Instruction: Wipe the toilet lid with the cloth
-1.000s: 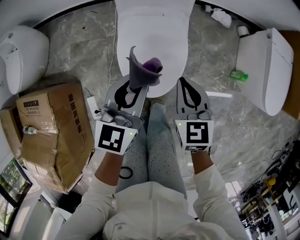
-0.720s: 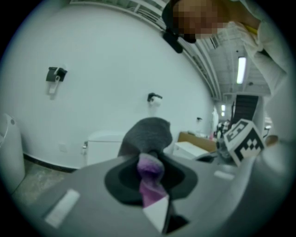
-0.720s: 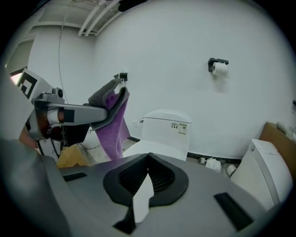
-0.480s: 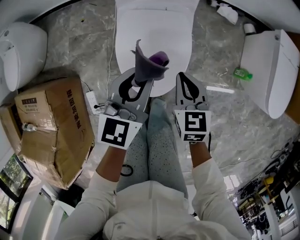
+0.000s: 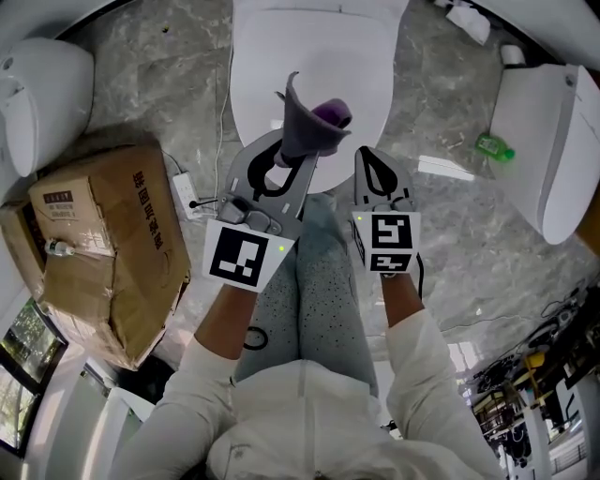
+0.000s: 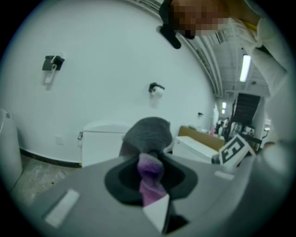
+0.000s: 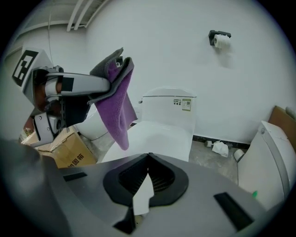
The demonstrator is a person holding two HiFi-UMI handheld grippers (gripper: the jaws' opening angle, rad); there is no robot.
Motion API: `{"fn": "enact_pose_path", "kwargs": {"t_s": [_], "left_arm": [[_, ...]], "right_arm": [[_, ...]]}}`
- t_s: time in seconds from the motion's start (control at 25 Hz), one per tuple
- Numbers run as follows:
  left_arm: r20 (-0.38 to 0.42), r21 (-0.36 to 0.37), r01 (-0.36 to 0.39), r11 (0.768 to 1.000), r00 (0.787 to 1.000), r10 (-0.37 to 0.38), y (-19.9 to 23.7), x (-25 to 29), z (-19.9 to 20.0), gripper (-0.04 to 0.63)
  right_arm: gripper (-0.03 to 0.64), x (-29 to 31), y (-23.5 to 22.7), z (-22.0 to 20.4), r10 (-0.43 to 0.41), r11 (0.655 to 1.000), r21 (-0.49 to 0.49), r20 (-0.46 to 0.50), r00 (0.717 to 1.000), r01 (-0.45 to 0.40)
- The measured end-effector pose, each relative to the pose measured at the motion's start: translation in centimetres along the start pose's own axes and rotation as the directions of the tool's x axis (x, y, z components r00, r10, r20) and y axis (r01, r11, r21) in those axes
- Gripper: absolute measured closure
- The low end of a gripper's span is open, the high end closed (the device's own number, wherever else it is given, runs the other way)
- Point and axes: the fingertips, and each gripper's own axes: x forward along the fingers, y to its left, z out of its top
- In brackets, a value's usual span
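The closed white toilet lid (image 5: pixel 309 56) lies at the top middle of the head view. My left gripper (image 5: pixel 292 150) is shut on a grey and purple cloth (image 5: pixel 314 127), which stands bunched over the lid's front edge. In the left gripper view the cloth (image 6: pixel 149 152) fills the gap between the jaws. The right gripper view shows the cloth (image 7: pixel 118 99) hanging from the left gripper (image 7: pixel 95 85) above the lid (image 7: pixel 157 136). My right gripper (image 5: pixel 371 157) is shut and empty, just right of the cloth at the lid's front rim.
A cardboard box (image 5: pixel 103 253) sits on the marble floor at left, with a power strip (image 5: pixel 192 202) beside it. Other white toilets stand at far left (image 5: pixel 42 89) and right (image 5: pixel 548 150). A green bottle (image 5: pixel 492 145) and crumpled paper (image 5: pixel 469 21) lie on the floor.
Both grippers have sunk toward the toilet lid and edged forward over its front. The cloth stays pinched in the left gripper; the right jaws stay shut.
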Motion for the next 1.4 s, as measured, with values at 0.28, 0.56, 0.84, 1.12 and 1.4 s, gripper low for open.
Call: {"fn": "enact_pose_path", "kwargs": {"t_s": [0.28,0.56,0.84,1.12,1.4], "left_arm": [[-0.018,-0.001,0.006,1.0,1.0,-0.006,0.2,0.8,-1.0,0.529],[-0.025,-0.003,0.015,1.0,1.0,-0.015,-0.1,1.4,-1.4,0.529],[-0.036,0.002,0.015,1.0,0.999,-0.015,0.3,1.1,-2.0,0.529],[-0.042,0.007,0.029,1.0,0.999,-0.029,0.0,1.2,-2.2,0.529],[-0.053,0.026,0.04,0.999,0.998,-0.038,0.1,1.0,-2.7,0.529]], "right_arm": [[0.601,1.2,-0.6,-1.6,0.011,1.0,0.014,-0.038,0.999,-0.01],[0.6,1.9,-1.0,-3.7,0.021,0.998,0.053,-0.05,0.999,-0.018],[0.6,3.2,-1.1,-5.9,0.033,0.991,0.131,-0.093,0.995,-0.02],[0.505,3.8,-2.1,-10.1,0.061,0.96,0.279,-0.189,0.98,-0.006],[0.488,4.5,-2.5,-13.0,0.059,0.933,0.359,-0.234,0.97,0.03]]}}
